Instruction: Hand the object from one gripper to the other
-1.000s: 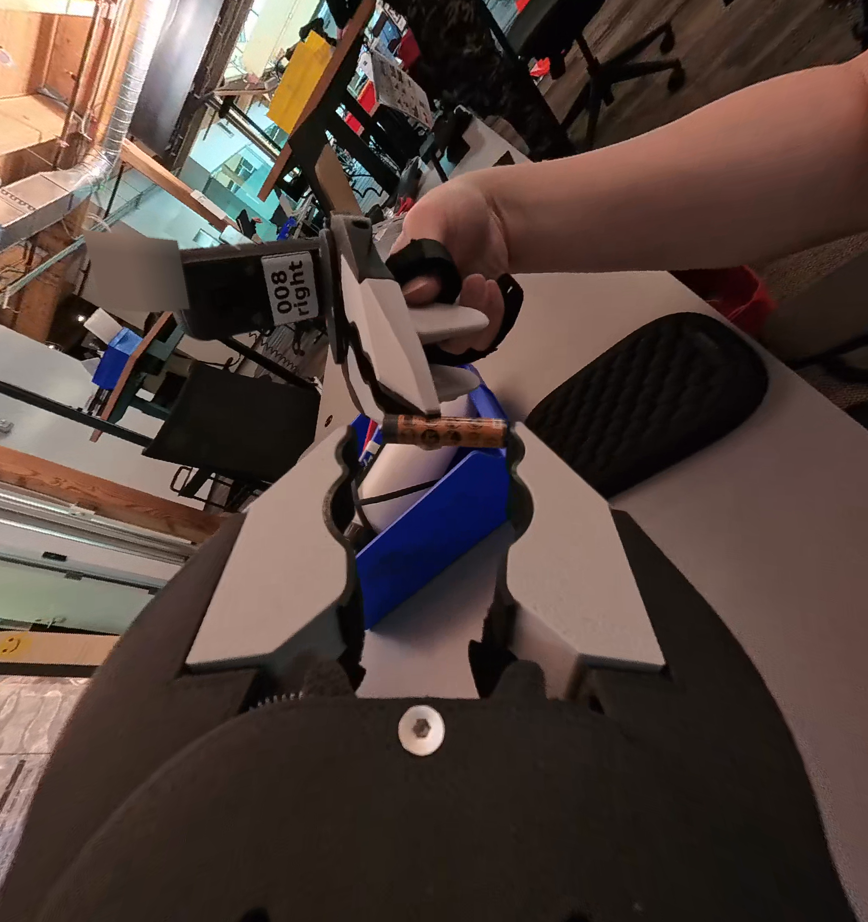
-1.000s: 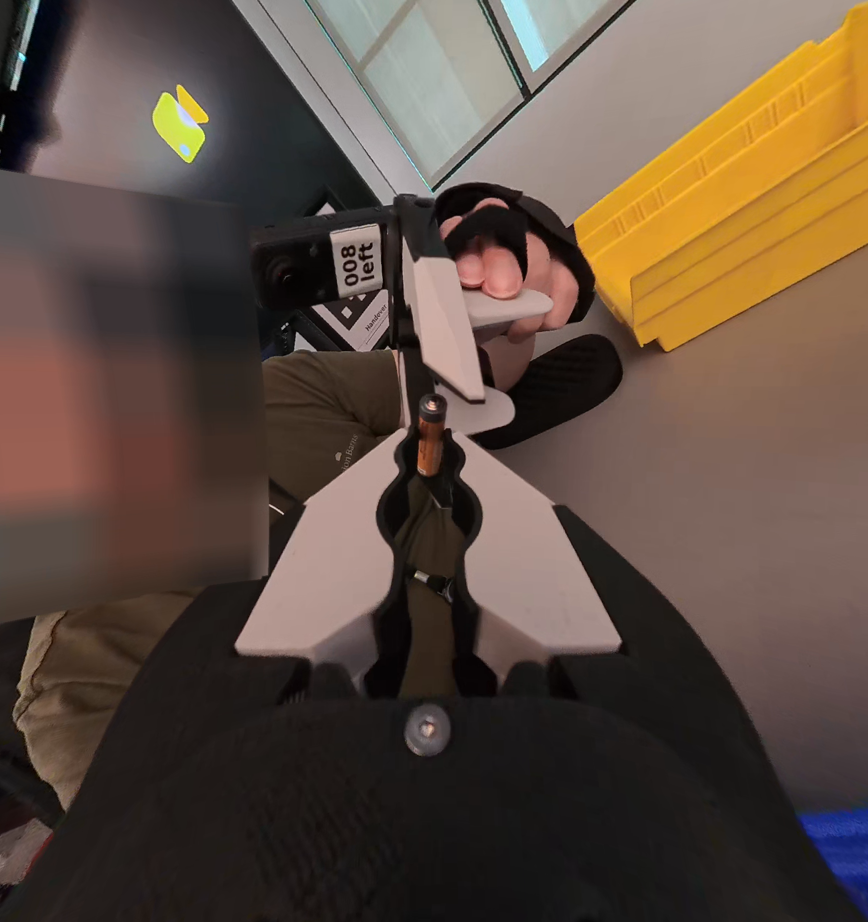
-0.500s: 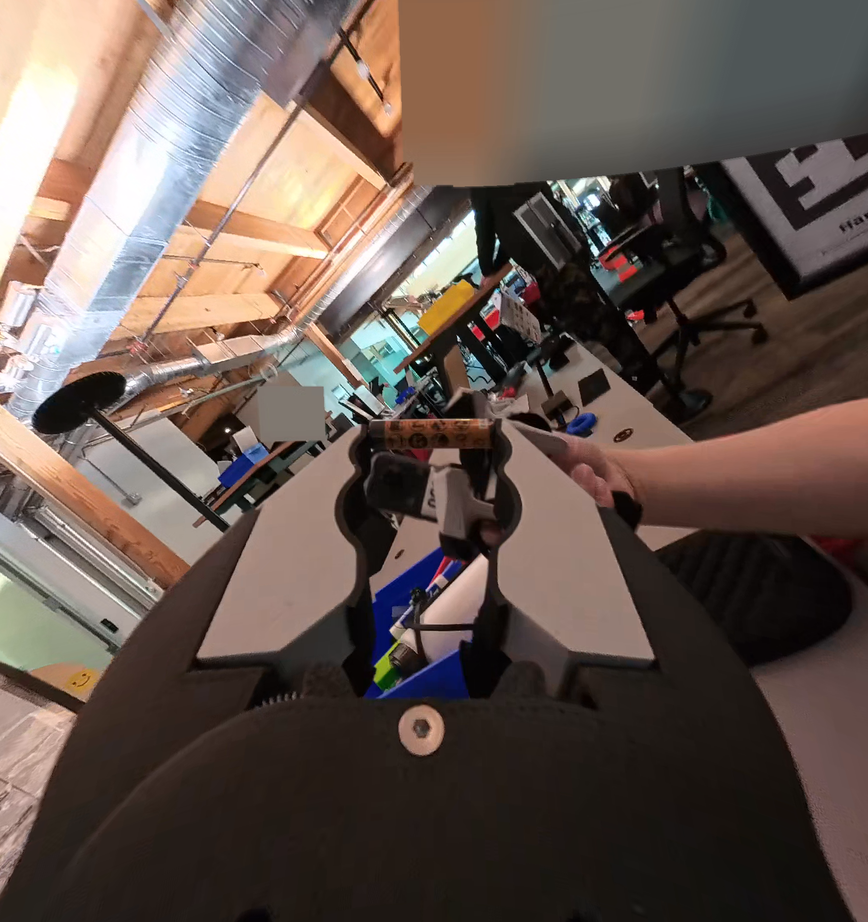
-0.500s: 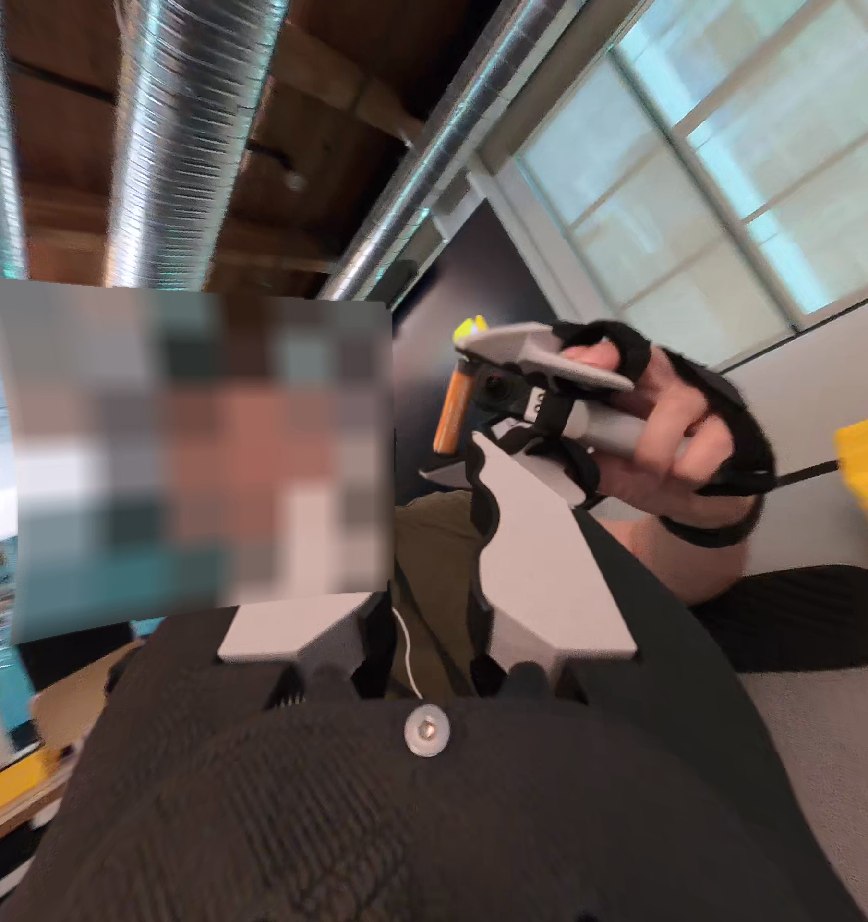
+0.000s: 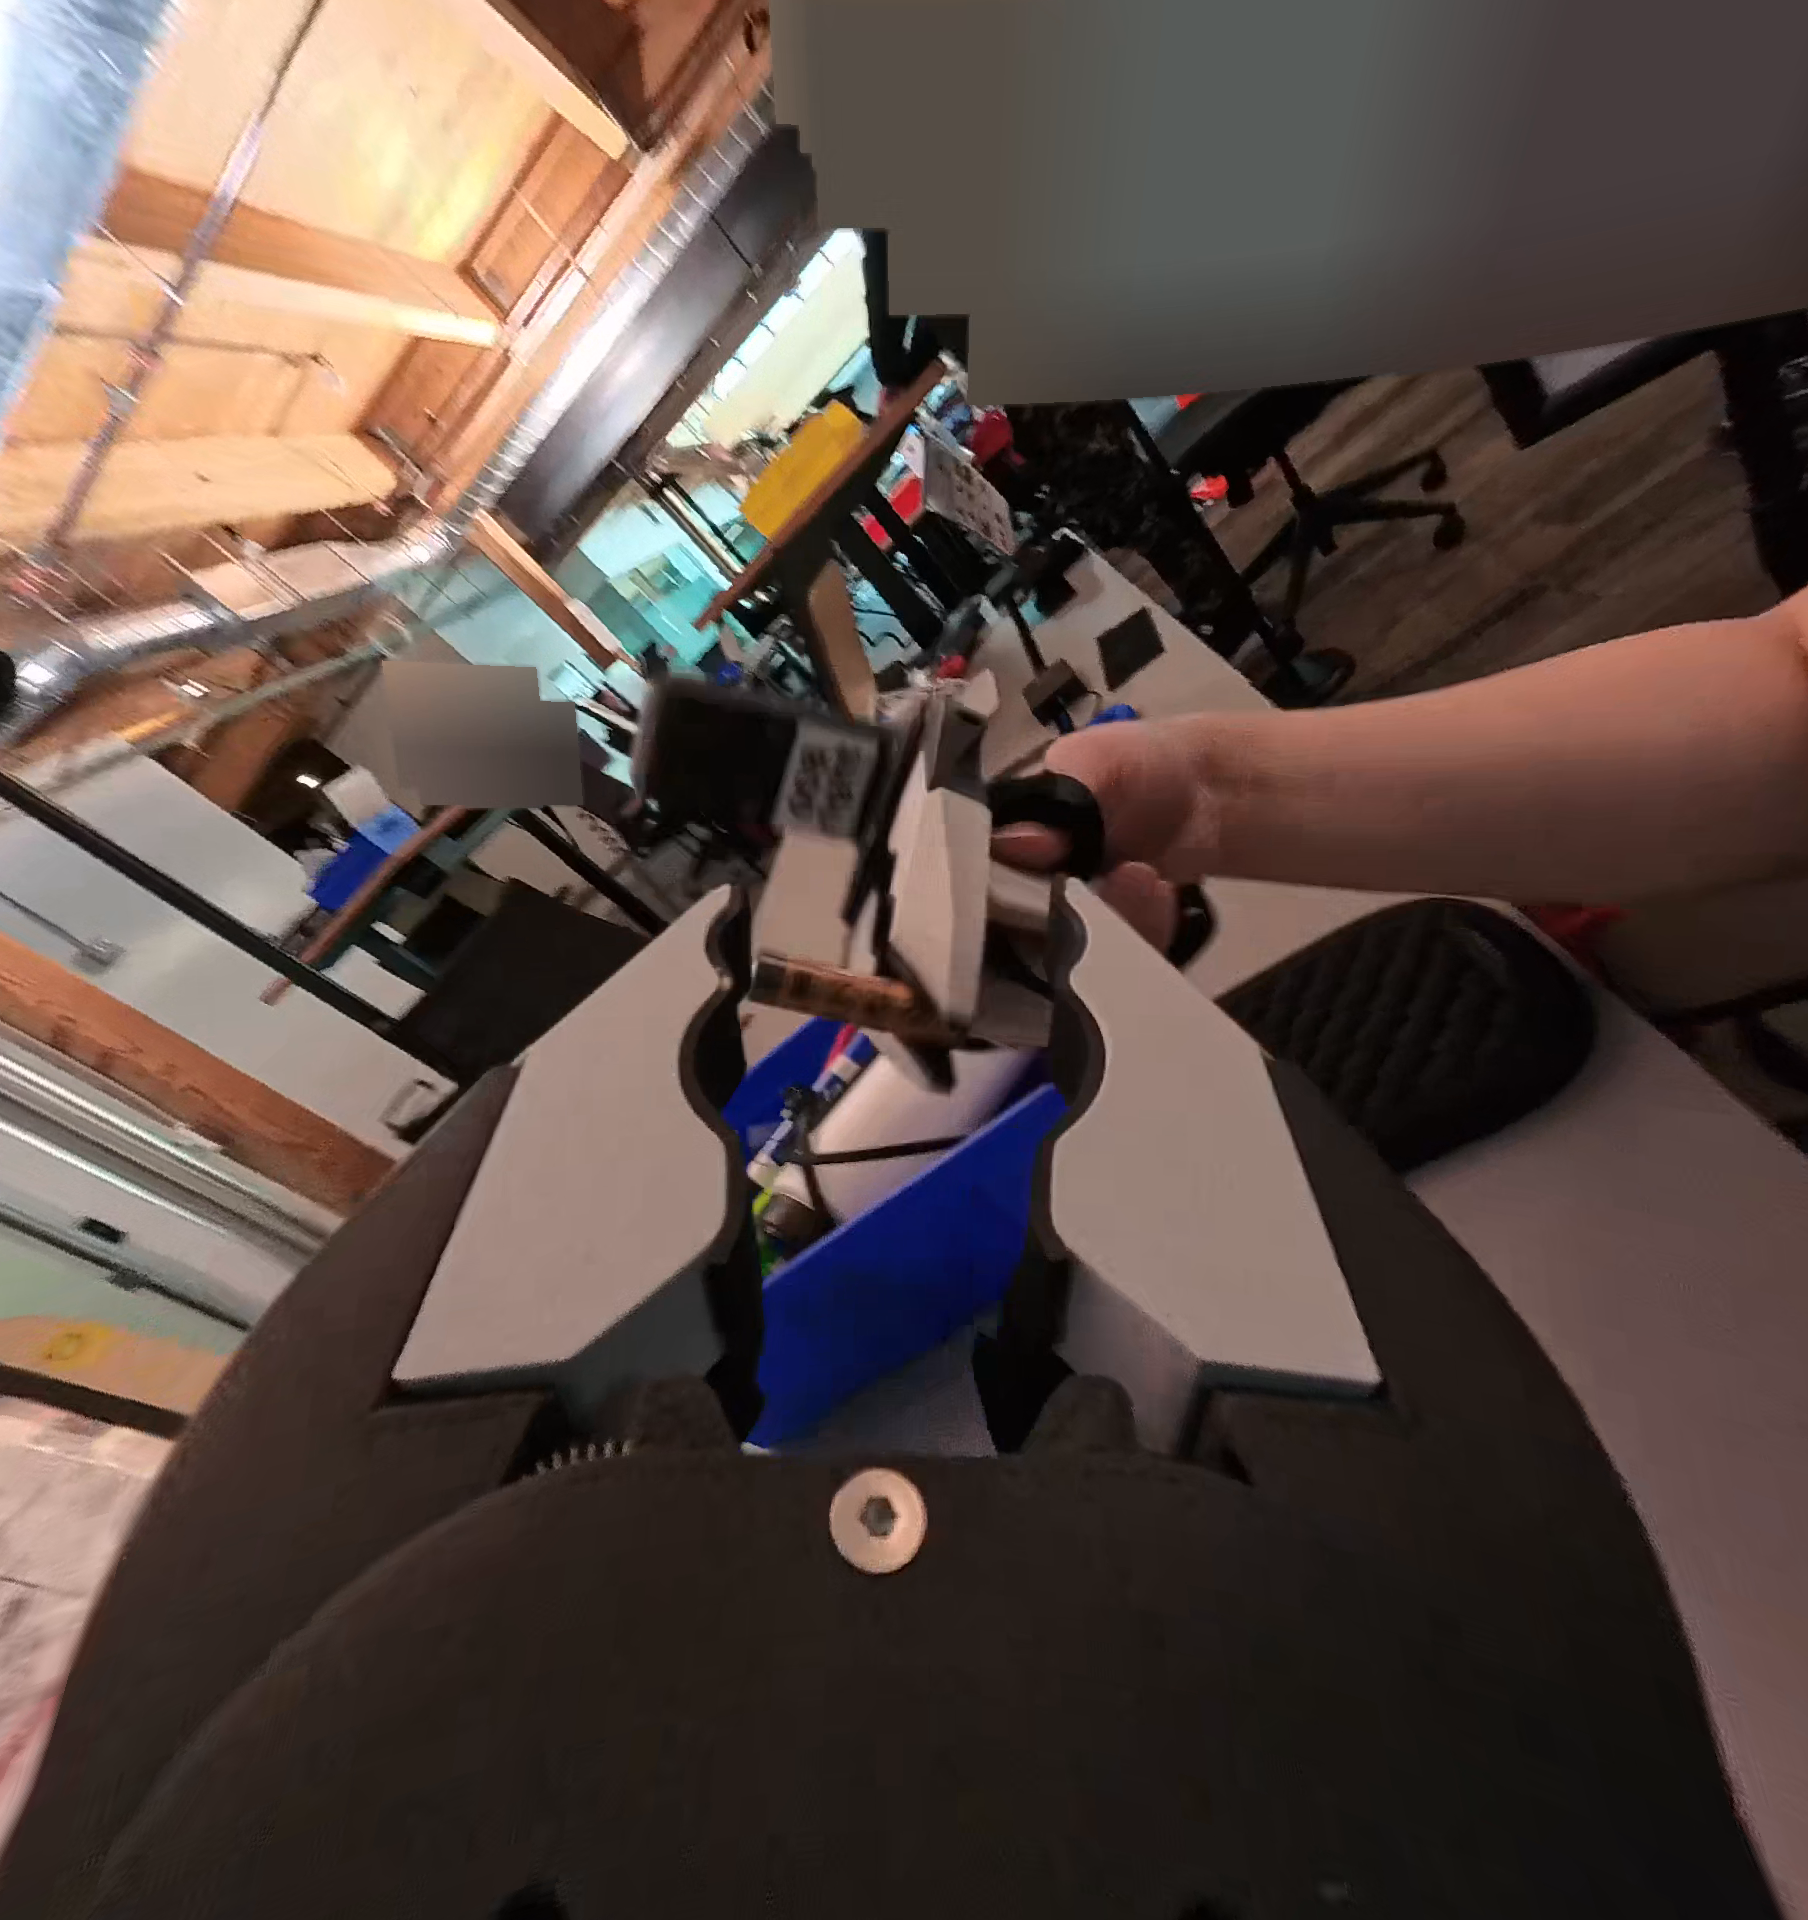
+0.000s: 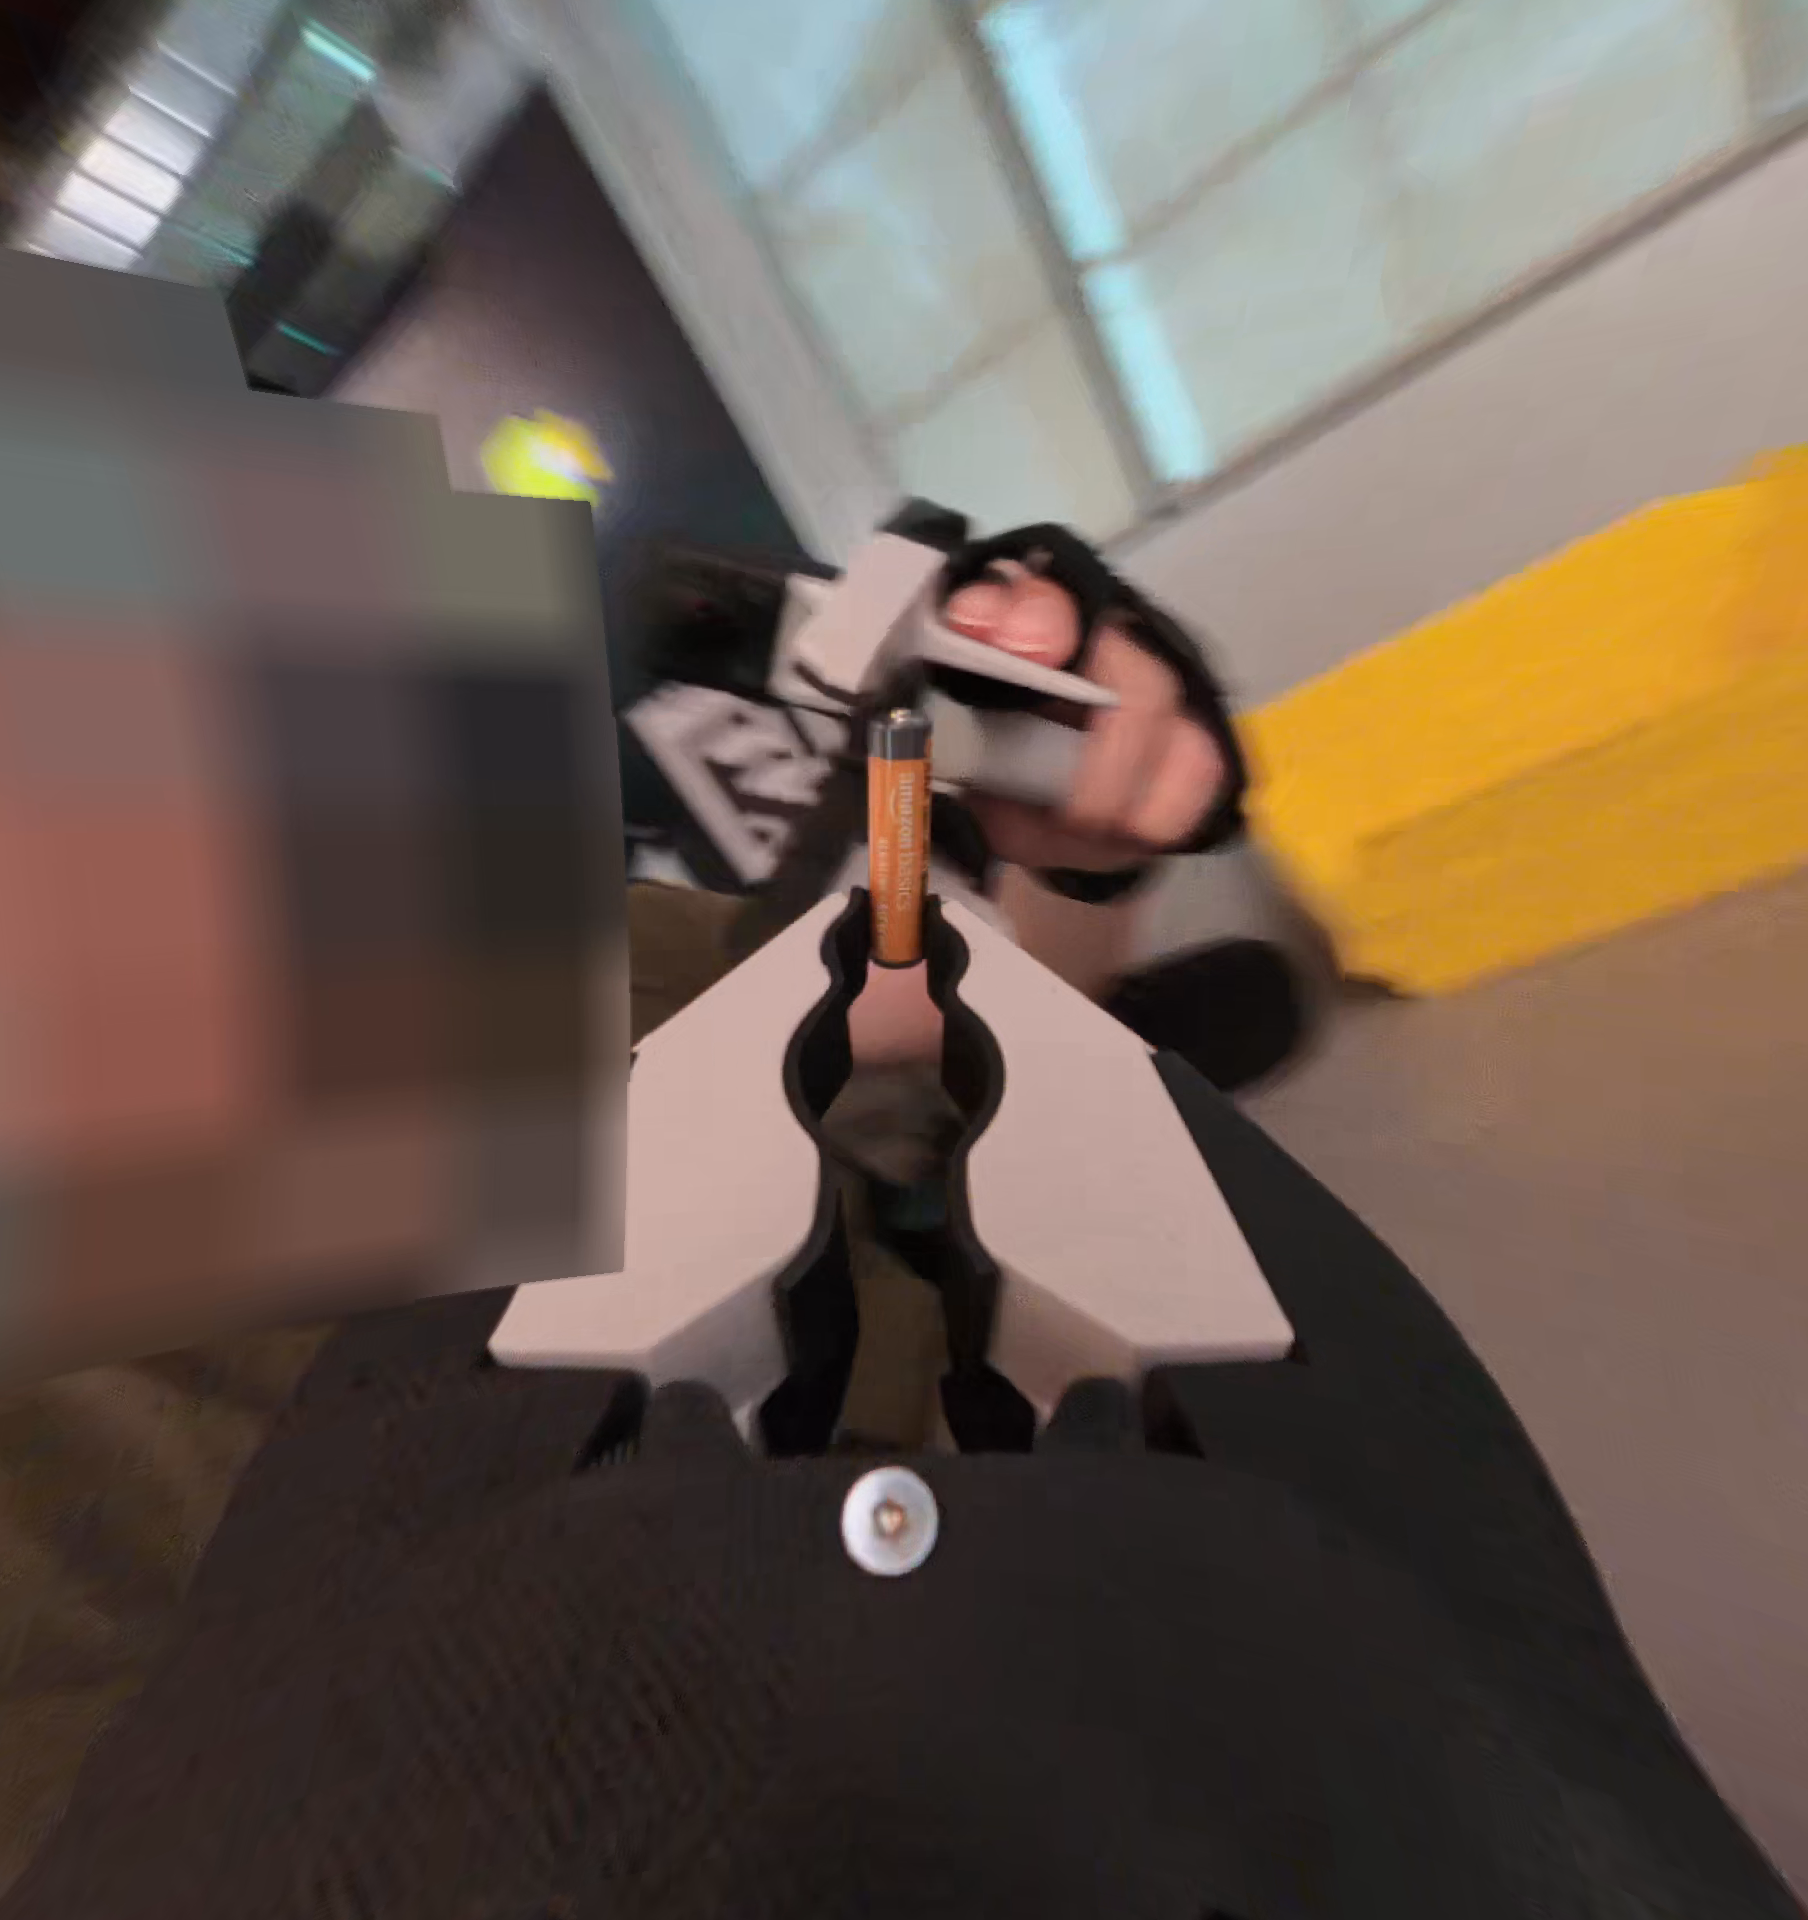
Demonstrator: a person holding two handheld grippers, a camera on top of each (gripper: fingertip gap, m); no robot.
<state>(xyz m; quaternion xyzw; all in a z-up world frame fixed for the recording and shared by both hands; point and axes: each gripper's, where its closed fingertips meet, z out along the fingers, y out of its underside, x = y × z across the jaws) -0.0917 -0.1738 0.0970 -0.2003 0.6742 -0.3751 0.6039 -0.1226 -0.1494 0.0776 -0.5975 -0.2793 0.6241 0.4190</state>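
A grey desk (image 5: 1658,1299) carries a blue plastic bin (image 5: 900,1236) and a yellow plastic bin (image 6: 1565,727); timber ceiling beams above. The orange cylindrical battery (image 6: 900,831), half a second ago in the left claw (image 5: 895,940), is now pinched by the right claw (image 6: 895,914); the left claw gapes wide.

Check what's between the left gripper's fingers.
The battery, clamped in the right gripper, lies in that open gap; the left wrist view shows it.

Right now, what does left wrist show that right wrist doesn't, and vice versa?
Only the left wrist view shows the blue bin of odds and ends, the black pad on the table, and the left gripper open and empty. Only the right wrist view shows the yellow bin and windows. Both show the battery clamped at the tips of the right gripper.
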